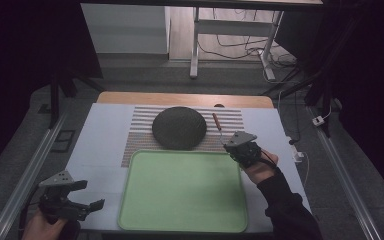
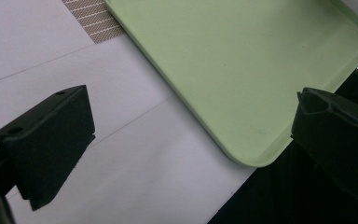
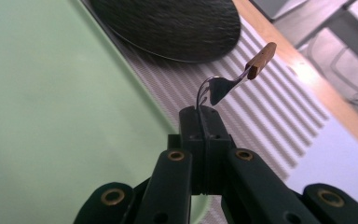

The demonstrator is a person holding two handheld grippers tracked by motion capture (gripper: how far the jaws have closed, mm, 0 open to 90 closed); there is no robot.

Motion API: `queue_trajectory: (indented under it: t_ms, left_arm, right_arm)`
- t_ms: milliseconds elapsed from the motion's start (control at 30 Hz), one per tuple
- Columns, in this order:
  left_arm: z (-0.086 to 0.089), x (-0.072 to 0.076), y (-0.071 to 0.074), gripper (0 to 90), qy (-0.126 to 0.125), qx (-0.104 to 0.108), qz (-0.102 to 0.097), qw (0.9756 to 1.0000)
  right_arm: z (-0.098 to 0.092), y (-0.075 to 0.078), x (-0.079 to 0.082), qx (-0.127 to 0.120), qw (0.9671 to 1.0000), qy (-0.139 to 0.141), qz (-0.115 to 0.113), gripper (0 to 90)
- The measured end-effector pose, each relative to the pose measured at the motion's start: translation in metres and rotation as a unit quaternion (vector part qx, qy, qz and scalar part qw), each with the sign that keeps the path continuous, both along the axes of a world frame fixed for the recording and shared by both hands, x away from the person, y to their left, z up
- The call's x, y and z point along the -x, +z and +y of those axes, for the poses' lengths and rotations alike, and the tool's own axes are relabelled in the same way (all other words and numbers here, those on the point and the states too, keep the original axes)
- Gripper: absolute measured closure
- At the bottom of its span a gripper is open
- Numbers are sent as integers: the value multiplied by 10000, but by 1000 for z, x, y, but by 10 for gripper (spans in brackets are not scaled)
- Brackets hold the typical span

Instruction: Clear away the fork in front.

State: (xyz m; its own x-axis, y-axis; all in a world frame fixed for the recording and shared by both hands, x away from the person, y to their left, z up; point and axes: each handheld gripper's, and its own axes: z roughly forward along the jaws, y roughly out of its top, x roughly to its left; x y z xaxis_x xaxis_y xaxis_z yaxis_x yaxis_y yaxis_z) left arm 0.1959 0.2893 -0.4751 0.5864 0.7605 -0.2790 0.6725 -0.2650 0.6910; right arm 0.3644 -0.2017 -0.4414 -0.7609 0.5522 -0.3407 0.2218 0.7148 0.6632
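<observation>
Steel fork [image 3: 213, 91] with a wooden handle is pinched by its tines in my right gripper [image 1: 228, 145], lifted just off the striped mat [image 1: 230, 120] beside the dark plate [image 1: 179, 127]. I'm carrying it; next I'm likely lowering it onto the green tray [image 1: 145, 210]. My left gripper [image 1: 92, 195] is idling wide open.

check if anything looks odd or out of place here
One thing: the right gripper is shut on the fork by its metal head, so the wooden handle sticks out away from the jaws. The green tray and dark plate sit normally.
</observation>
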Motion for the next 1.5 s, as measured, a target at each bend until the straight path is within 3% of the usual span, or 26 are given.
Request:
queue_trajectory:
  t_ms: [233,433,700,833,1233,1500]
  left_arm:
    - [-2,1,0,0,-130,-14,-2,9999]
    - [-1,0,2,0,-127,104,-42,9999]
    - [-11,-5,5,0,-407,84,-75,9991]
    - [-21,-11,8,0,-573,130,-139,9982]
    - [-43,-35,9,0,-1015,232,-269,9942]
    - [-61,-53,13,0,-1267,143,-329,9913]
  right_arm:
    - [-14,8,18,-761,9963,154,365,900]
    - [-20,10,33,-1156,9904,361,668,900]
    - [-24,11,53,-1442,9829,635,952,900]
    - [-25,12,61,-1631,9769,773,1140,900]
    - [-22,15,83,-1697,9709,1146,1243,900]
    - [-19,16,93,-1801,9646,1397,1330,900]
